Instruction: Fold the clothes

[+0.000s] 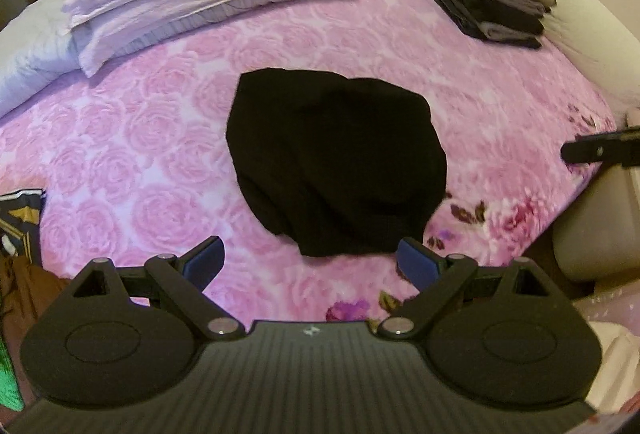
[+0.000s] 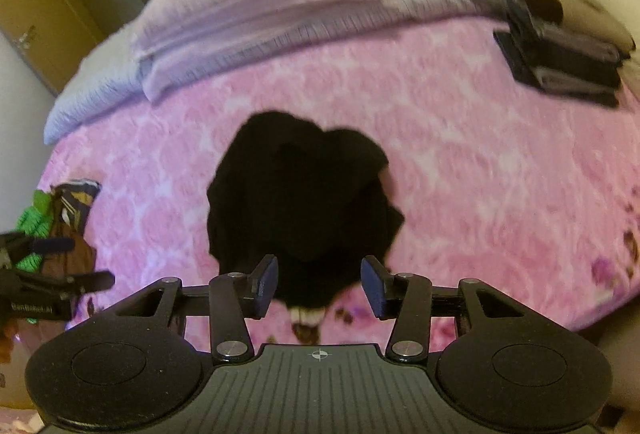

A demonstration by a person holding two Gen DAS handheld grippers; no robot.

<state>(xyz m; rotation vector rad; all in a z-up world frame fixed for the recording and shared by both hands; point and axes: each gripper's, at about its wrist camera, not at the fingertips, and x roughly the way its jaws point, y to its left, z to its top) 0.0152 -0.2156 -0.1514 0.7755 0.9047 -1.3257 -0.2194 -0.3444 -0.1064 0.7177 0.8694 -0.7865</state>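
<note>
Left gripper [image 1: 310, 266] wide, empty. Right gripper [image 2: 319, 288] wide over crumpled black garment [image 2: 300, 201]; only right view shows its pale label [image 2: 308, 314], unreadable.

Black garment [image 1: 336, 161] heaped on the pink bedspread [image 1: 140, 137].
It lies crumpled mid-bed; a stack of folded dark clothes [image 1: 492, 9] sits well apart, near the far corner.

Right tongs [image 1: 600, 149]: only a dark tip enters at the left wrist view's right edge, jaws unseen; heap of unfolded clothes [image 2: 60, 230]: cut by the frame's left edge, partly behind the left tongs [image 2: 60, 280]; stack of folded clothes [image 2: 568, 49]: motion-blurred, layers uncountable; black garment [image 2: 296, 201]: featureless, type indeterminable.
</note>
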